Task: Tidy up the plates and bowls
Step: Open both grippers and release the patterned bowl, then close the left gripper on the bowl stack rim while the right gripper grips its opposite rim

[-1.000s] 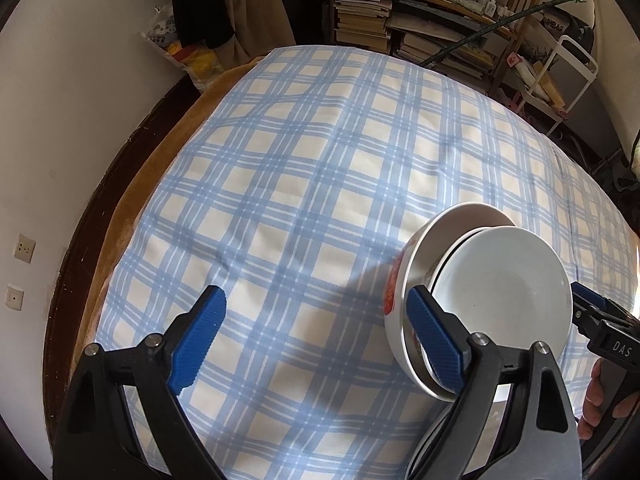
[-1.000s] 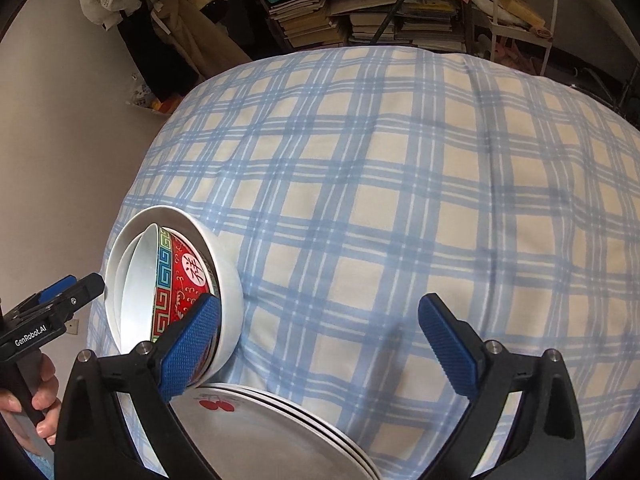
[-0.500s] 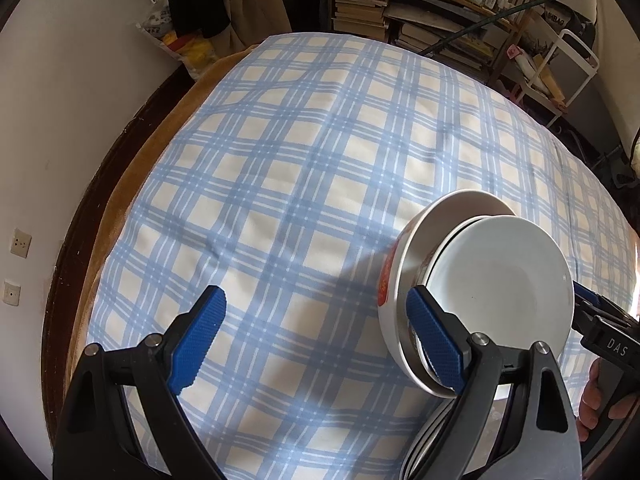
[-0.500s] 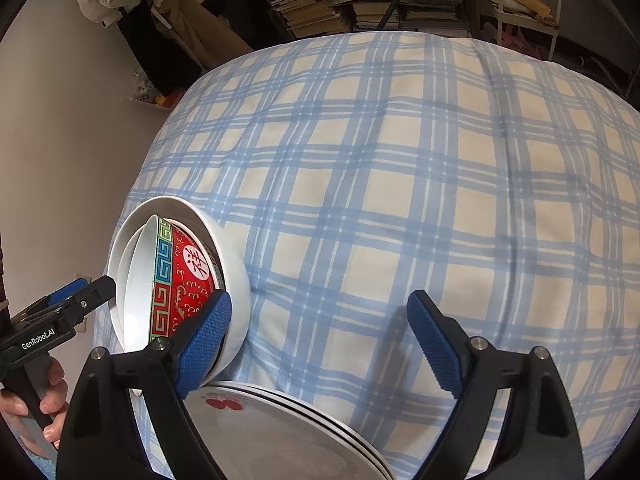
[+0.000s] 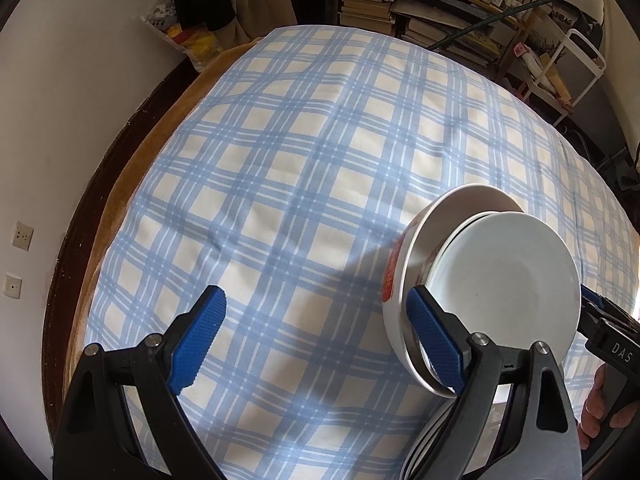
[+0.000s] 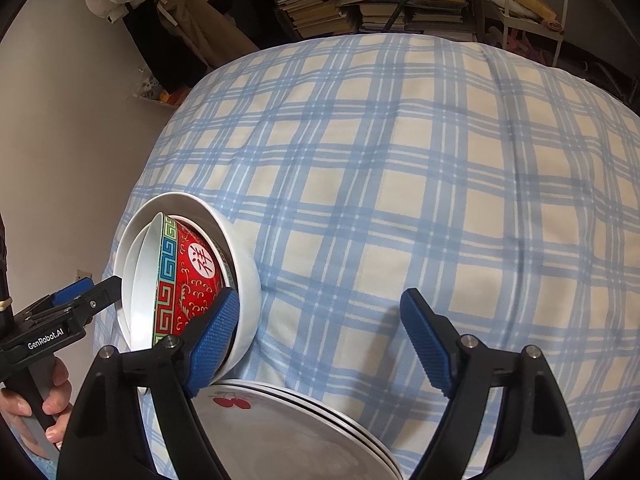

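1. A blue-and-cream checked cloth covers the surface, and the crockery sits together at its near edge.
2. A large white bowl lies tipped on its side on the cloth, with its mouth turned towards the left tongs.
3. Nested inside it is a red patterned bowl with a green-and-blue key border, and a plain white bowl sits inside that one.
4. A stack of white plates lies flat just beside the tipped bowls, at the bottom of the right wrist view; the top plate carries a small red cherry mark.
5. The left tongs stand spread wide with only cloth between the pads; the right-hand pad is close against the large bowl's rim.
6. The right tongs are spread too and have just been narrowing, with nothing between them; the left-hand pad overlaps the large bowl's outer wall, though contact is unclear.
7. A hand grips the left tool's handle.
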A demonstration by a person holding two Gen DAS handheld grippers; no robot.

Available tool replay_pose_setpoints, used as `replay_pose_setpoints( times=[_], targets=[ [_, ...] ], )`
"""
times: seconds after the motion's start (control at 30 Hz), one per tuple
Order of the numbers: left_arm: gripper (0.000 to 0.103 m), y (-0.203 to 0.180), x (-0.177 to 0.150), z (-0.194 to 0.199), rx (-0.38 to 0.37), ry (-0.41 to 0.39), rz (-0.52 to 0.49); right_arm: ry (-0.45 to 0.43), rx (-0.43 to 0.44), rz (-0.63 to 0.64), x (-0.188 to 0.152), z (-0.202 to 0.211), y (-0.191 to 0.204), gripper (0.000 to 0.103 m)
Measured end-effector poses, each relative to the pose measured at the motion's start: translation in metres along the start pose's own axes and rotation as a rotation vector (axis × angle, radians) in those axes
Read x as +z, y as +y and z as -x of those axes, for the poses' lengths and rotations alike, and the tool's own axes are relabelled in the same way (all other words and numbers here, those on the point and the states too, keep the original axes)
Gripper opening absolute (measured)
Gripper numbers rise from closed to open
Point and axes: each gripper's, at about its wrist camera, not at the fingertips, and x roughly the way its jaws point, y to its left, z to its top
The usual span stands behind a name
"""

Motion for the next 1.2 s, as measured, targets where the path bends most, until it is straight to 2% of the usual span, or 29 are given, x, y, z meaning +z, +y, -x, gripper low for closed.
replay_pose_setpoints(
  times=[0.03, 0.2, 0.3, 0.37, 0.47, 0.57, 0.63, 0.73, 0.77, 0.83, 0.97, 1.03, 1.2],
  targets=[
    [0.091, 0.000, 0.000, -0.001, 0.001, 0.002, 0.002, 0.001, 0.003, 0.003, 0.000, 0.001, 0.002, 0.079],
    [0.091, 0.001, 0.000, -0.005, 0.016, 0.012, 0.003, -0.004, -0.003, 0.017, -0.001, 0.002, 0.007, 0.077],
    [0.089, 0.002, -0.001, -0.007, 0.013, 0.019, 0.010, 0.015, 0.006, 0.028, -0.002, -0.001, 0.012, 0.067],
    [0.089, 0.003, -0.001, -0.007, 0.005, 0.012, 0.012, 0.005, 0.005, 0.018, -0.002, -0.001, 0.013, 0.064],
    [0.077, 0.003, -0.002, -0.008, -0.036, 0.016, 0.016, 0.007, 0.013, 0.014, -0.002, 0.000, 0.014, 0.058],
    [0.062, 0.001, -0.003, -0.009, -0.078, 0.017, 0.024, 0.010, 0.031, 0.008, -0.003, -0.001, 0.015, 0.047],
    [0.045, -0.001, -0.003, -0.009, -0.126, 0.020, 0.032, 0.010, 0.039, 0.014, -0.003, 0.000, 0.018, 0.035],
    [0.031, -0.004, -0.004, -0.008, -0.168, 0.020, 0.040, 0.009, 0.048, 0.026, -0.004, 0.000, 0.024, 0.024],
    [0.029, -0.005, -0.005, -0.008, -0.170, 0.015, 0.047, 0.007, 0.047, 0.030, -0.005, 0.000, 0.025, 0.022],
    [0.017, -0.007, -0.006, -0.008, -0.190, 0.007, 0.057, 0.002, 0.044, 0.028, -0.005, 0.000, 0.027, 0.018],
    [0.005, -0.014, -0.008, -0.008, -0.199, -0.009, 0.042, -0.010, 0.039, 0.022, -0.006, 0.000, 0.033, 0.007],
    [0.005, -0.018, -0.009, -0.008, -0.177, -0.025, 0.033, -0.019, 0.027, 0.012, -0.007, 0.000, 0.035, 0.008],
    [0.005, -0.014, -0.007, -0.011, -0.205, -0.009, 0.039, -0.022, 0.047, -0.018, -0.008, -0.003, 0.030, 0.008]
  ],
)
